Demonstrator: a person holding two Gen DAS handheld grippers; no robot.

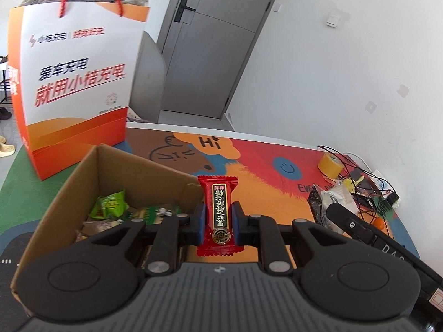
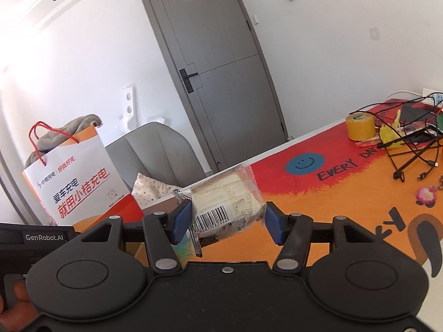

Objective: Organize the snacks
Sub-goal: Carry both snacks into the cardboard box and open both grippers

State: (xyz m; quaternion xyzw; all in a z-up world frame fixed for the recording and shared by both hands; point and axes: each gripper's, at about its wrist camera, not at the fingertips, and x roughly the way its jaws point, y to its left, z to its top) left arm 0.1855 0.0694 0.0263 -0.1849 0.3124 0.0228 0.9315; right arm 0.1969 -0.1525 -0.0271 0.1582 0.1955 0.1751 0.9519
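My left gripper point(image 1: 218, 215) is shut on a red snack bar point(image 1: 219, 207) with a black label, held upright just right of an open cardboard box point(image 1: 133, 166). The box holds several packets, among them a green one point(image 1: 109, 204). My right gripper point(image 2: 225, 217) is shut on a clear-wrapped pastry point(image 2: 224, 196) with a barcode, held above the table. The right gripper also shows in the left wrist view point(image 1: 351, 224), holding the same pastry point(image 1: 329, 202) to the right of the box.
A white and orange paper bag point(image 1: 74, 83) with a grey towel stands behind the box. A yellow tape roll point(image 2: 360, 126), tangled cables point(image 2: 415, 149) and small items lie at the table's far right. A grey chair point(image 2: 155, 149) and a door point(image 2: 221, 69) are beyond the table.
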